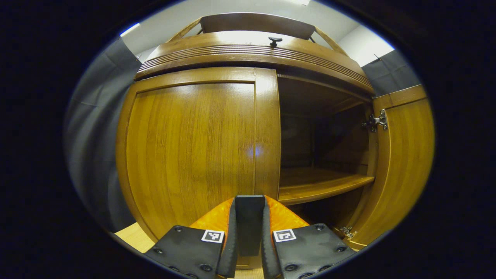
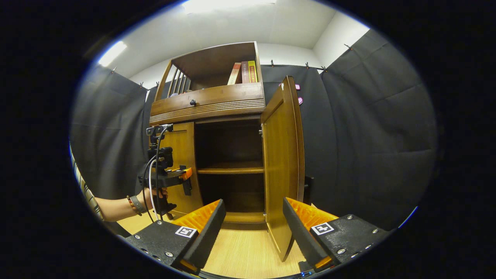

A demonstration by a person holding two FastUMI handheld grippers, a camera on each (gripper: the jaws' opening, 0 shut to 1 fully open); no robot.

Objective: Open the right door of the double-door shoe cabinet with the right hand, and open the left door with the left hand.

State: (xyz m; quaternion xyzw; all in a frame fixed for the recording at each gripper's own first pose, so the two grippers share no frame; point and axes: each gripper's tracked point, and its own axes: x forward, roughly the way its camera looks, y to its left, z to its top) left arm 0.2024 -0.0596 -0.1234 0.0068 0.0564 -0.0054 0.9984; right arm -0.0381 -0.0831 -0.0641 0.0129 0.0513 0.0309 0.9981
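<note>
Black-curtained booth, shoe cabinet (image 2: 217, 104), right door (image 2: 283, 162) swung wide, left door (image 1: 193, 151) closed, left tongs (image 1: 250, 228) narrow, right tongs (image 2: 254, 228) wide.

Left gripper (image 2: 187, 182): dark boxy body on a handle, white and black cables looping off it, metal bracket on top. Hand (image 2: 155, 192) holding it wears a dark wristband w/ a beaded bracelet beside it. Right gripper (image 2: 254, 228): black finger bases w/ round screws and square black-white marker tags, ridged inner pads.

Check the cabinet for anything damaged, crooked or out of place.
Nothing stands out. The right door is swung open on intact hinges, the left door sits flush and closed, the inner shelf is level, and the books stand up top.
</note>
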